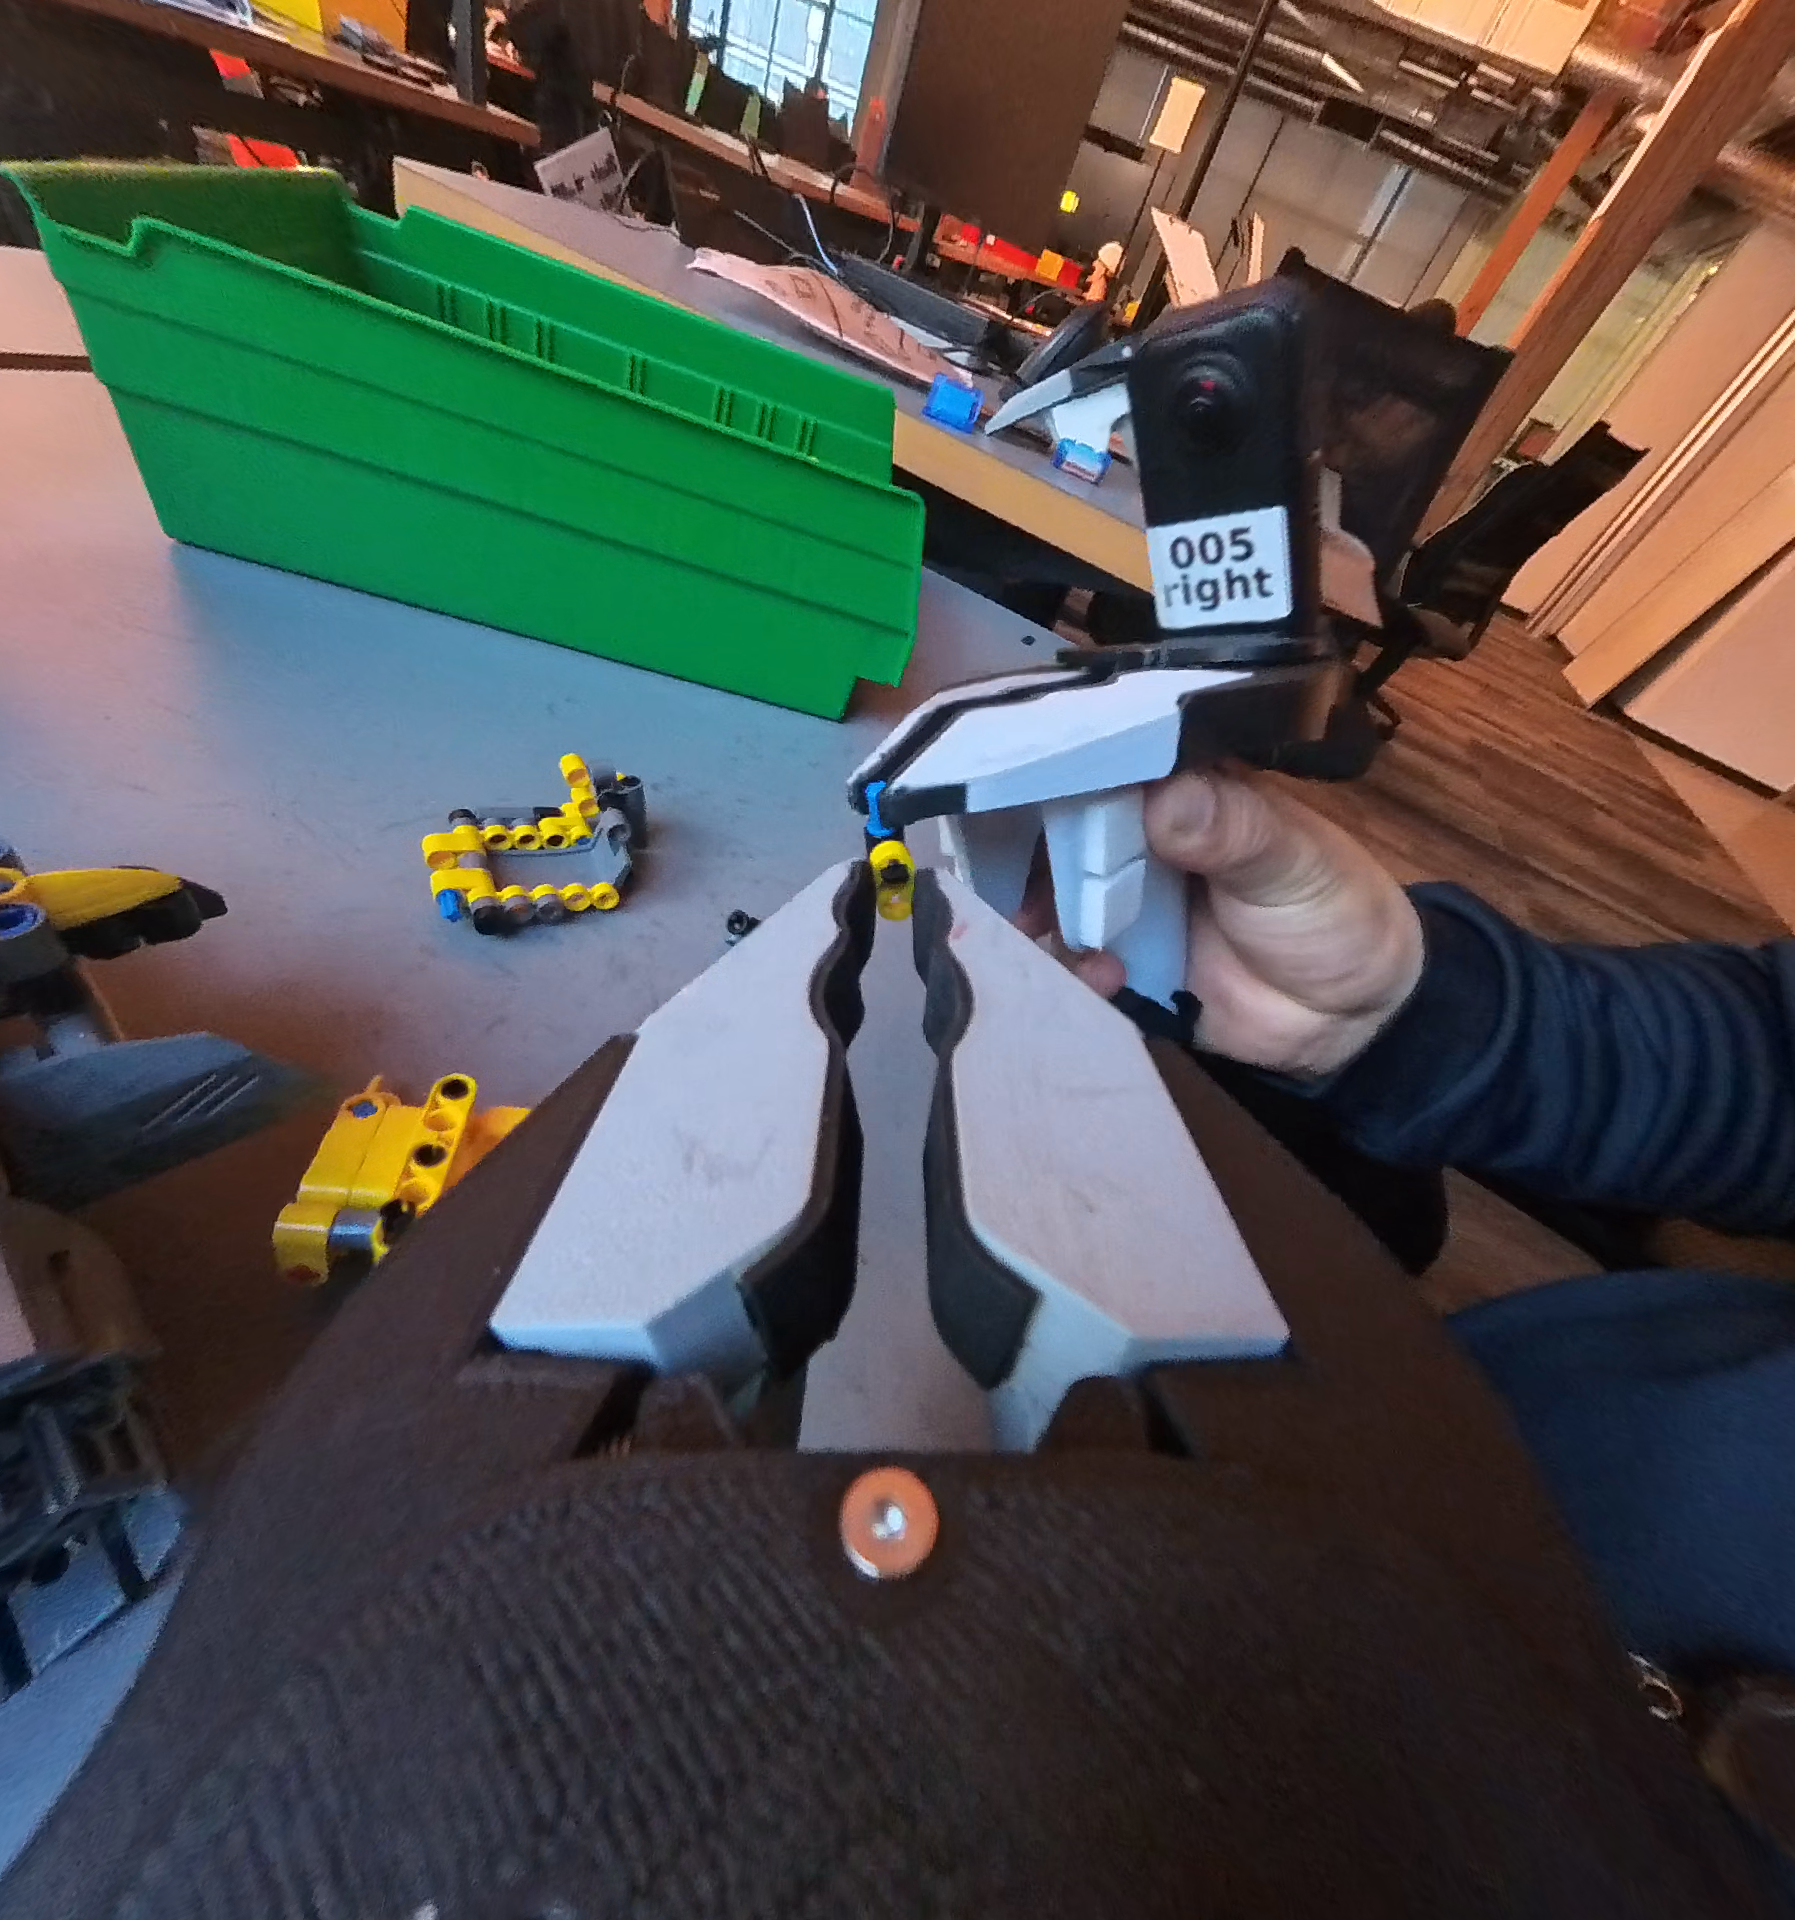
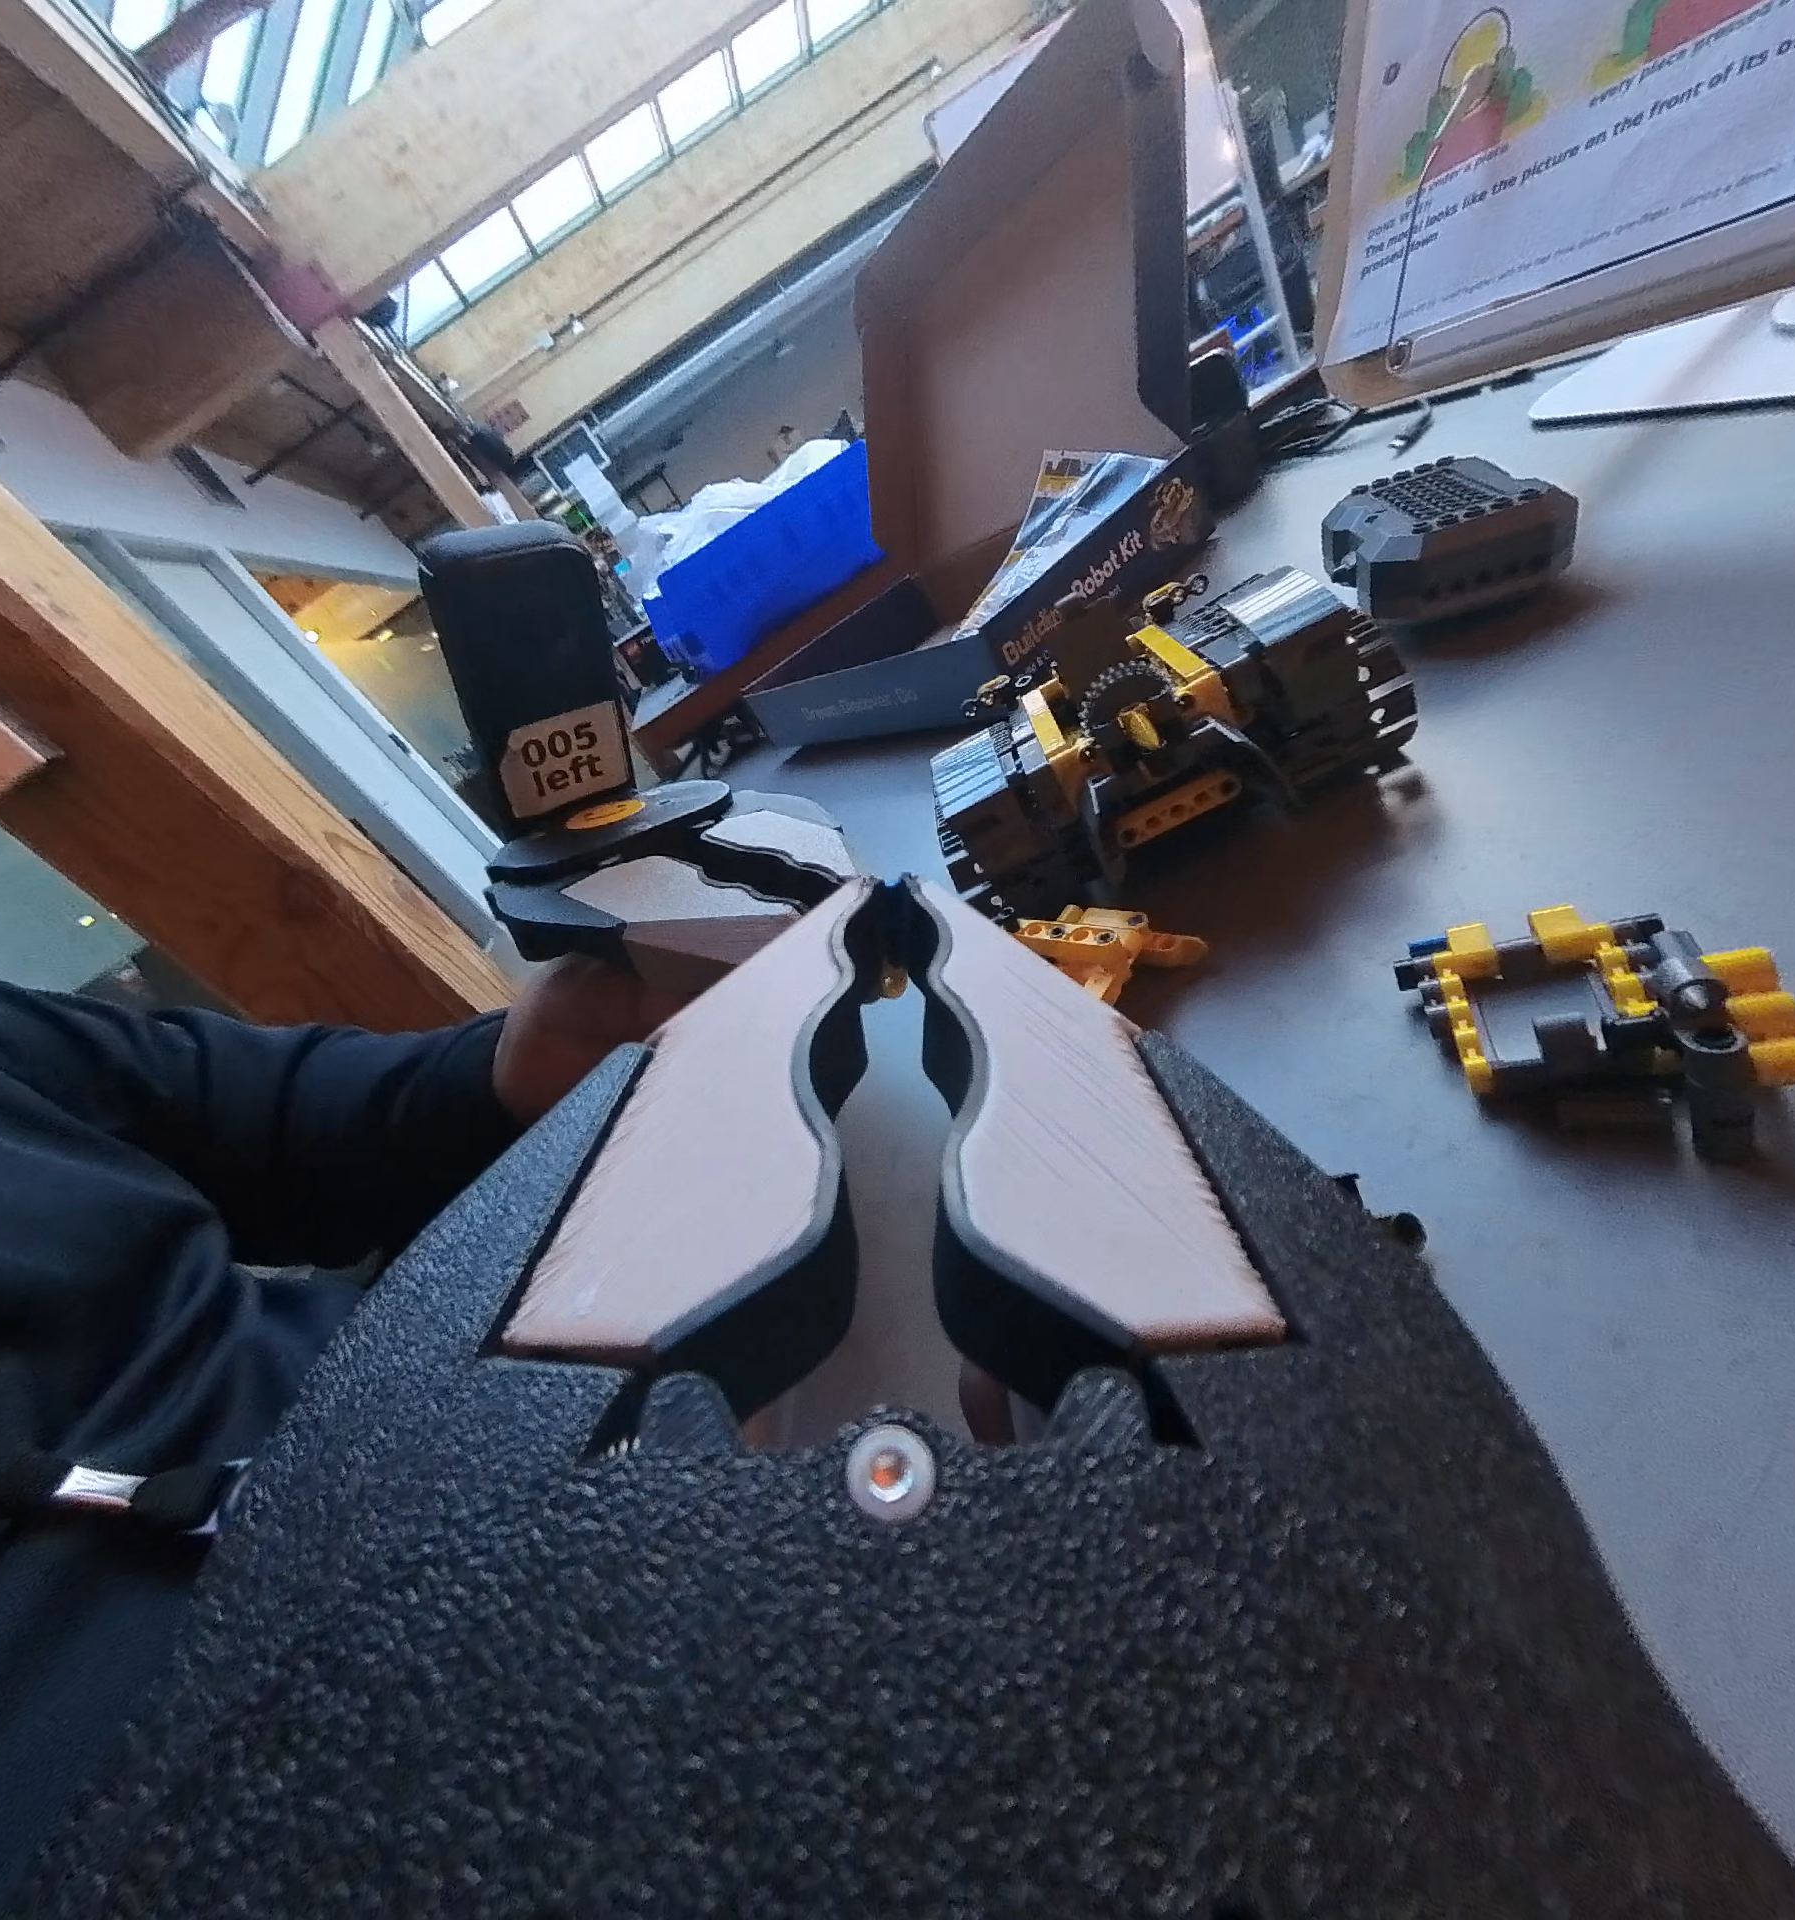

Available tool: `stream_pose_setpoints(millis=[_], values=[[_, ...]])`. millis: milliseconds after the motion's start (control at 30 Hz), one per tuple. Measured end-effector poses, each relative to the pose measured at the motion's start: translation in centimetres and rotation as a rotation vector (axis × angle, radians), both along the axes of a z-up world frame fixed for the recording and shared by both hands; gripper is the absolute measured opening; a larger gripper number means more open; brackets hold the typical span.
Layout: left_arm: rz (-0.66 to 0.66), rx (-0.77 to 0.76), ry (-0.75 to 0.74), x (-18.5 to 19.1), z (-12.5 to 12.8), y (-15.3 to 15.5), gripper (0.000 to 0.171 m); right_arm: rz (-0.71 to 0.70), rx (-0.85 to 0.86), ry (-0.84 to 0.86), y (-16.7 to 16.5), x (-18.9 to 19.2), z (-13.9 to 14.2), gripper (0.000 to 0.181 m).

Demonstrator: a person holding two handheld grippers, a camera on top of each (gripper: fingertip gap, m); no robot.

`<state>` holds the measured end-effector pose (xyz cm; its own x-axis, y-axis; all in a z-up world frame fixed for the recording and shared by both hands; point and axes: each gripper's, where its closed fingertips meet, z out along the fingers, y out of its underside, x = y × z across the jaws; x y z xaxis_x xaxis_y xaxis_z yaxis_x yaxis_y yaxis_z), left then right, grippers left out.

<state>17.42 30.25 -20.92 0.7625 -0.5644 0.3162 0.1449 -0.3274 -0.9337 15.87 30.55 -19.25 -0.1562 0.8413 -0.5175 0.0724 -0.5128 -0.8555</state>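
In the left wrist view my left gripper (image 1: 886, 883) is shut on a small yellow connector piece (image 1: 891, 868), held upright above the grey table (image 1: 249, 675). A short blue pin (image 1: 875, 810) sticks out of its top. My right gripper (image 1: 869, 802) comes in from the right and is shut on that pin. In the right wrist view the right gripper (image 2: 898, 896) has its tips closed, with a speck of the blue pin (image 2: 891, 884) at them. A bit of the yellow piece (image 2: 895, 982) shows in the gap below. The left gripper (image 2: 820, 883) meets it from the left.
A green bin (image 1: 519, 468) stands at the back. A yellow and grey frame assembly (image 1: 534, 847) lies on the table; it also shows in the right wrist view (image 2: 1599, 1013). A yellow block (image 1: 394, 1174), a tracked black and yellow model (image 2: 1173, 738), a dark hub (image 2: 1444, 540) and an open box (image 2: 1018, 364) are nearby. My left and right fingertips are right by each other. The dark hub (image 2: 1444, 540) is about equally far from each gripper, around 25 cm.
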Motion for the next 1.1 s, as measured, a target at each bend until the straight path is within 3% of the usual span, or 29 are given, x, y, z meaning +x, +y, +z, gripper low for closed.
stream_pose_setpoints(millis=[367,567,633,667,733,867,1000,1100], values=[[0.069,0.085,0.19,-0.4,0.0,0.3,0.007,0.001,-0.134,0.043,0.6,-0.1,0.1,0.0],[0.037,0.08,0.101,-0.2,0.2,0.4,0.007,-0.006,-0.166,0.082,0.9,0.0,0.5,0.0],[-0.076,-0.038,0.13,1.1,-1.5,-0.4,0.006,-0.106,-0.251,0.223,3.9,1.6,2.7,0.0],[-0.071,-0.001,0.15,1.6,-1.3,-0.6,0.006,-0.164,-0.286,0.288,6.5,3.4,4.0,0.0],[-0.076,0.035,0.191,2.4,-1.2,-1.1,0.006,-0.245,-0.144,0.271,9.0,5.9,5.7,0.0],[-0.102,0.043,0.161,3.1,-0.9,-1.2,0.006,-0.037,0.112,-0.011,4.2,4.6,4.0,0.0],[-0.104,0.044,-0.059,2.3,0.8,-0.9,0.006,0.119,0.185,-0.088,-0.1,2.8,1.4,0.017],[-0.105,0.057,-0.125,1.6,1.5,-0.8,0.006,0.171,0.163,-0.022,-1.6,2.5,1.6,0.0]])
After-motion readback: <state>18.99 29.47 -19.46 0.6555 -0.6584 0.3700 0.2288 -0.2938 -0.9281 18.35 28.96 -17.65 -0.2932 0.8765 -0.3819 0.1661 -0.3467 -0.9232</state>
